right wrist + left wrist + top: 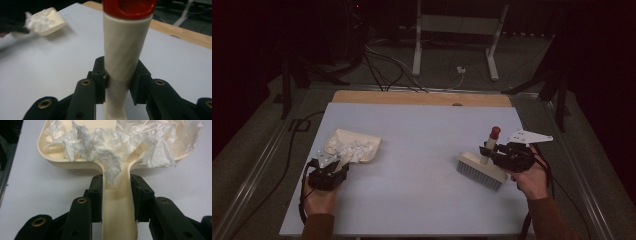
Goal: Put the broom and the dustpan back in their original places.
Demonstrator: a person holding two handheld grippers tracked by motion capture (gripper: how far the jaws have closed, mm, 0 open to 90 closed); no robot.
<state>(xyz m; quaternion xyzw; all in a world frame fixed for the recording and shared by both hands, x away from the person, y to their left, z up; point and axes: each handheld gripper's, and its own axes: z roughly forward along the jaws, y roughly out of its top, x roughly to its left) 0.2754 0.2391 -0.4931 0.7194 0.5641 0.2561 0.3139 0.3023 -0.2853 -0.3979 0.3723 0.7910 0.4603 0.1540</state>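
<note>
High view | L gripper (333,166) clamps dustpan (354,145) handle, tissue scraps (112,142) aboard | R gripper (498,152) grips brush (482,167) handle, far right | sweep looks done; next prob. tip pan w/o spilling

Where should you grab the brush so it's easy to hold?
By its upright round handle, below the red cap, coming in level from the side. That is a judgement from its pose: the handle stands clear above the flat bristle head, and the right gripper is clamped on it exactly so.
</note>
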